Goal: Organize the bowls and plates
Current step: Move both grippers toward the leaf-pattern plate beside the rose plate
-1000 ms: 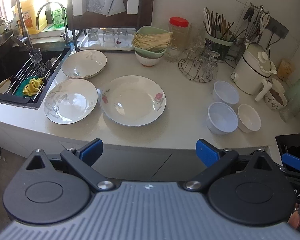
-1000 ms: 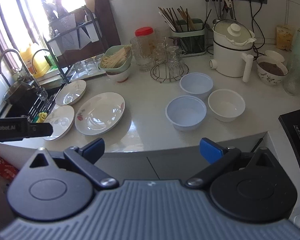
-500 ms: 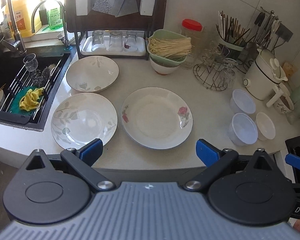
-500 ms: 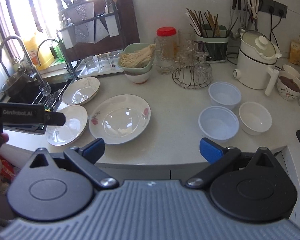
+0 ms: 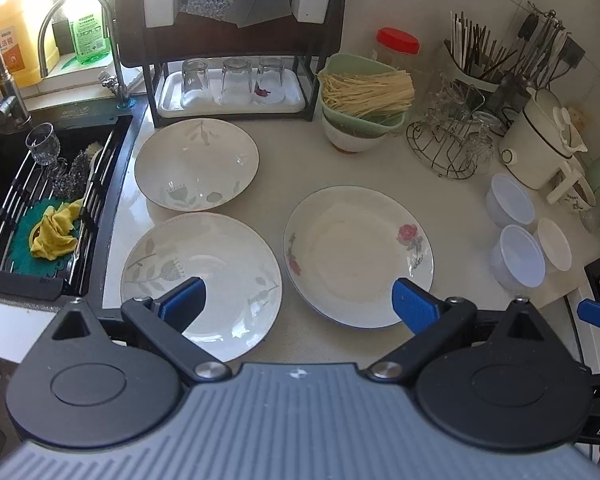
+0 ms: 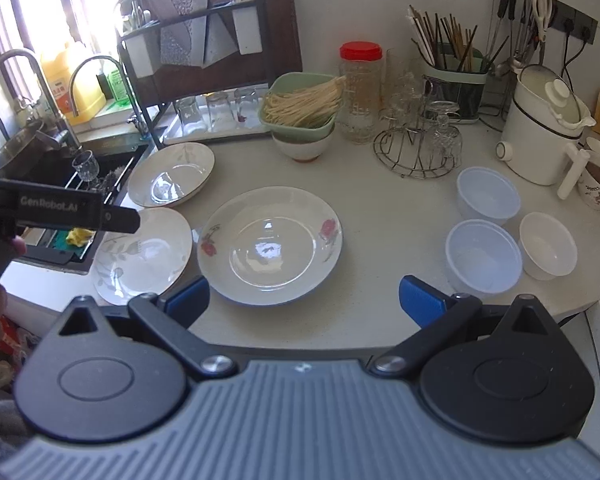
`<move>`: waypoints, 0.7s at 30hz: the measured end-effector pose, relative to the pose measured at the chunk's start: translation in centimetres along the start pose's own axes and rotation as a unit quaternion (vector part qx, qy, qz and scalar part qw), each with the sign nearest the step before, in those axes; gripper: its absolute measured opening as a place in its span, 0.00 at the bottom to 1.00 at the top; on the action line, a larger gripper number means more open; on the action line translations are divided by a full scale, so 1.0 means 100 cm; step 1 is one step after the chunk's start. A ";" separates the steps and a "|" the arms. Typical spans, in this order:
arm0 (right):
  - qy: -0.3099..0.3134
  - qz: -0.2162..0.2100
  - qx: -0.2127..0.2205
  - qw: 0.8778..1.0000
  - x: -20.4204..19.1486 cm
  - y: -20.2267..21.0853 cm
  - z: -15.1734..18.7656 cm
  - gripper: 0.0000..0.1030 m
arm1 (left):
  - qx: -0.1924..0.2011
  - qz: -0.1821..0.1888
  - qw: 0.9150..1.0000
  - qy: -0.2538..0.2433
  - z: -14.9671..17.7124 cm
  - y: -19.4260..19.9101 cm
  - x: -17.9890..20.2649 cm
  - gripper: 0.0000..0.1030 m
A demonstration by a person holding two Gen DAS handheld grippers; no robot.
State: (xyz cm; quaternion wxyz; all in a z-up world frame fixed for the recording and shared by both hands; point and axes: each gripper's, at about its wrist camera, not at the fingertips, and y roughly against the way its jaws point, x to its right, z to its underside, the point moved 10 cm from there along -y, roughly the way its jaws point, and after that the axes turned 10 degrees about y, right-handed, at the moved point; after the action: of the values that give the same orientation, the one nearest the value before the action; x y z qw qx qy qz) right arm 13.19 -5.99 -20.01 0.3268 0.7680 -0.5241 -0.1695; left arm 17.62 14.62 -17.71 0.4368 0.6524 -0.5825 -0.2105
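Plates and bowls spread singly on the counter, none stacked yet.

Left gripper [image 5: 298, 300] wide open, empty, above leaf-pattern plate [image 5: 202, 280] and rose plate [image 5: 358, 258]; right gripper [image 6: 304, 298] likewise gaping, empty. Best to clamp one rim squarely, lift level, then lower onto its neighbour; three small bowls [image 6: 484, 256] nest afterwards.

White tiled wall [image 6: 380, 0] behind a pale counter [image 6: 392, 216] (sunlit window [image 6: 40, 8] at left).
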 end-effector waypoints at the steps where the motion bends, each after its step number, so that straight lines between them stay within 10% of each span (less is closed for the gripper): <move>1: 0.003 0.008 0.000 1.000 -0.003 -0.002 -0.001 1.00 | 0.000 0.001 1.000 -0.008 -0.004 -0.001 -0.003 0.98; 21: -0.027 0.011 -0.052 0.998 -0.085 -0.069 -0.004 0.84 | -0.071 0.013 0.997 -0.007 -0.033 -0.081 -0.094 0.97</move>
State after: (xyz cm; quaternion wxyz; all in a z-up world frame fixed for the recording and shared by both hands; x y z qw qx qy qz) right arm 14.88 3.56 -25.10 0.3536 0.7391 -0.5320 -0.2136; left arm 22.69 24.10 -24.78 0.4810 0.6106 -0.5774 -0.2499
